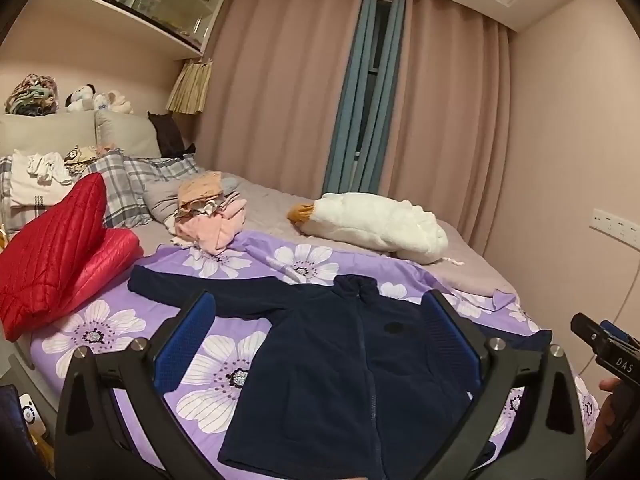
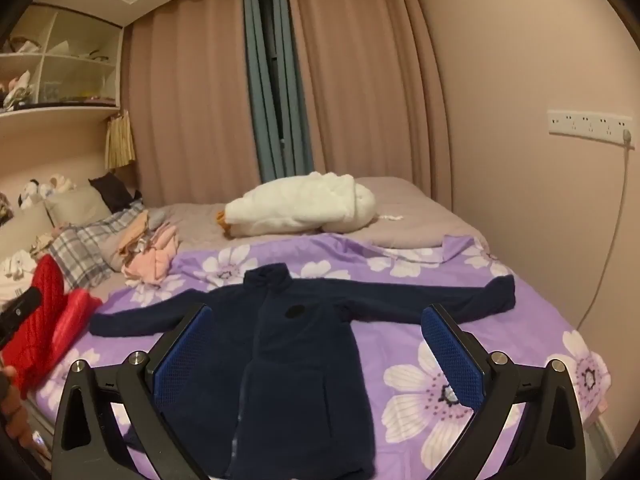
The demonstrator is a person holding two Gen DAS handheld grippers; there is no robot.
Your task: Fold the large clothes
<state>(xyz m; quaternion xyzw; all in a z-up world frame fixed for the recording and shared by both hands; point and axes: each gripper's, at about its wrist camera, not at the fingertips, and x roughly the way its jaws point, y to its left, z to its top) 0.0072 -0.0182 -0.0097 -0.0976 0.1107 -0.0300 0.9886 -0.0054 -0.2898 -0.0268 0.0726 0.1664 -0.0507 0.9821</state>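
Observation:
A dark navy zip-up fleece jacket (image 1: 340, 360) lies flat, front up, on the purple flowered sheet (image 1: 240, 264), sleeves spread to both sides. It also shows in the right wrist view (image 2: 296, 352). My left gripper (image 1: 320, 320) is open and empty, hovering above the jacket's body. My right gripper (image 2: 316, 332) is open and empty, above the jacket's body and right sleeve. The right gripper also shows at the right edge of the left wrist view (image 1: 604, 348). The left gripper shows at the left edge of the right wrist view (image 2: 18, 312).
A red quilted jacket (image 1: 56, 248) lies at the bed's left. A pile of pink and beige clothes (image 1: 212, 216) and a white plush goose (image 1: 376, 224) lie behind the fleece. Plaid pillows (image 1: 132, 184) sit at the headboard. A wall (image 2: 520, 160) is on the right.

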